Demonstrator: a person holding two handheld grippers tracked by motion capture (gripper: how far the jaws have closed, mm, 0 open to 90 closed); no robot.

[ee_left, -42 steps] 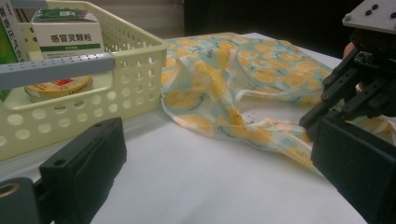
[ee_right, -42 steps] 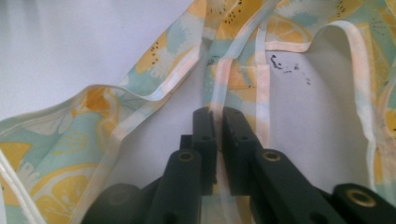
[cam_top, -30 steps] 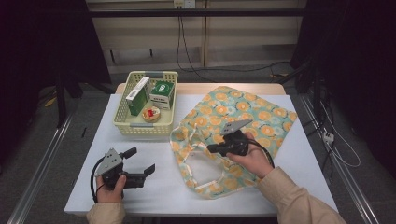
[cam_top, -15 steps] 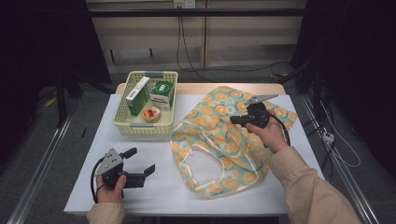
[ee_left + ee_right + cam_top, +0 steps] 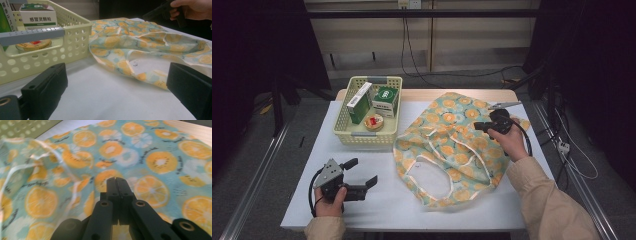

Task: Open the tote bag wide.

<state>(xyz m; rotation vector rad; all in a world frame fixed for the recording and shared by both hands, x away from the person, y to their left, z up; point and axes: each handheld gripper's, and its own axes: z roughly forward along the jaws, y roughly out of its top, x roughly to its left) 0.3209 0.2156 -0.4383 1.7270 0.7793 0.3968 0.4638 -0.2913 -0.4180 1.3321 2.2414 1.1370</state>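
Two tongs: right tongs (image 5: 480, 126) closed over bag (image 5: 447, 150); left tongs (image 5: 360, 172) agape.

The high view is dim overall: the white surface (image 5: 377, 200) and the wall behind it take soft light from above, while both sides fall off into near black. Shadows are faint and short. That view is soft and slightly grainy, with fine print unreadable.

The left gripper view is brighter and fairly sharp in the middle ground: the print on the box (image 5: 38, 18) in the basket (image 5: 72, 42) is legible. Its near black jaws are soft at their edges, and the background is dark.

The right gripper view is evenly lit, without glare. The fabric bag (image 5: 155, 162) is blurred, more strongly toward the left edge.
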